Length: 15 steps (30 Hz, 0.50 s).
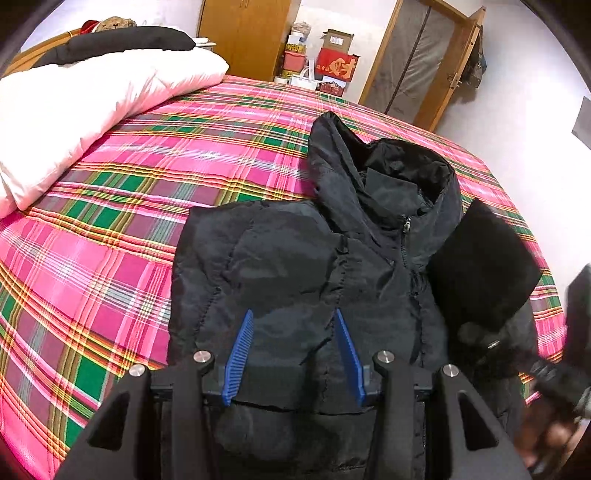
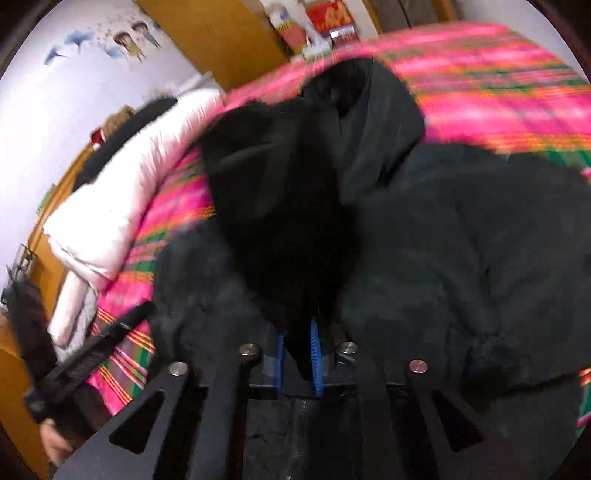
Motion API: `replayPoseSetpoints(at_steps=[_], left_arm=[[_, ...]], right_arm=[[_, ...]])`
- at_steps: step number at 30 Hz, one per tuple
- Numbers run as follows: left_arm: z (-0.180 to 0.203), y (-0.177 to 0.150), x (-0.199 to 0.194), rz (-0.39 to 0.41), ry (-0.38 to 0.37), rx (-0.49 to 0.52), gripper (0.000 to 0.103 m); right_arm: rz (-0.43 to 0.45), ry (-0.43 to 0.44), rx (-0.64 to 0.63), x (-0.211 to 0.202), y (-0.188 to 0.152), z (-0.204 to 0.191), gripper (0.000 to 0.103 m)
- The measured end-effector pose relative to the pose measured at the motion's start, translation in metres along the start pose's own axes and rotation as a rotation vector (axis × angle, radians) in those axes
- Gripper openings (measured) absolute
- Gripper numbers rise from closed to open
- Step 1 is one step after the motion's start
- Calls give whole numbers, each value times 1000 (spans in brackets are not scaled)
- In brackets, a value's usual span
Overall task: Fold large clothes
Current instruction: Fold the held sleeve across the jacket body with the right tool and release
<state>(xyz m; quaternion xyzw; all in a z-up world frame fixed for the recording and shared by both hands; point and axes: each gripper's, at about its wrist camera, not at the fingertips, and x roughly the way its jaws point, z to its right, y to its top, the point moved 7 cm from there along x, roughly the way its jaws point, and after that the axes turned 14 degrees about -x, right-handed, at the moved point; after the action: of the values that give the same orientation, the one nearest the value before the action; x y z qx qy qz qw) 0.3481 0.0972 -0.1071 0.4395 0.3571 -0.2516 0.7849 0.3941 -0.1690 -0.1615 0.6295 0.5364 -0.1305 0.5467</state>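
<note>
Jacket [image 1: 295, 266] half folded: one sleeve lies across beyond the empty, half-open left gripper [image 1: 295, 350], while the right gripper [image 2: 297, 358], jaws narrowly parted, carries the other sleeve [image 2: 280, 206] over, body fold remaining.

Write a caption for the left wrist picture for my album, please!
Open left gripper hovers over a black jacket on the pink plaid bed.

- You have the plaid bedspread [image 1: 129, 206] as your landmark.
- A white duvet [image 1: 92, 99] lies on its far-left part.
- Beyond its far edge stand a wooden wardrobe [image 1: 243, 33] and red boxes [image 1: 336, 64].
- Right of those, a door [image 1: 413, 62].
</note>
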Motion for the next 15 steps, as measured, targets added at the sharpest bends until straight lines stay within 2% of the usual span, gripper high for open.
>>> replayPoseSetpoints(at_steps=[1,3,4,5,8,10,12,15], left_arm=[[1,0,0,-1,-6,1,47],[2,2,-1,7,-15,-5,47],[3,3,-3,12,-25,-12,47],[4,4,-4,18,-35,-18,47],[9,6,-12,36,-71,-28,48],[15,5,-15,40,-102,-25,49],[23,2,-10,10,-147,-28,58],[33,-8,13,-86,-192,-56,60]], right_arm=[[6,12,-10,1,-2,-2,30],[23,47,-38,-5,-4,-14,61],[27,65,-51,-9,-5,-19,68],[32,79,-70,-16,-5,-23,70],[68,83,-123,-44,-6,-30,70],[112,46,-137,-68,-6,-19,70],[135,-17,-119,-85,-5,2,70],[153,-98,-37,-102,-11,49,70]])
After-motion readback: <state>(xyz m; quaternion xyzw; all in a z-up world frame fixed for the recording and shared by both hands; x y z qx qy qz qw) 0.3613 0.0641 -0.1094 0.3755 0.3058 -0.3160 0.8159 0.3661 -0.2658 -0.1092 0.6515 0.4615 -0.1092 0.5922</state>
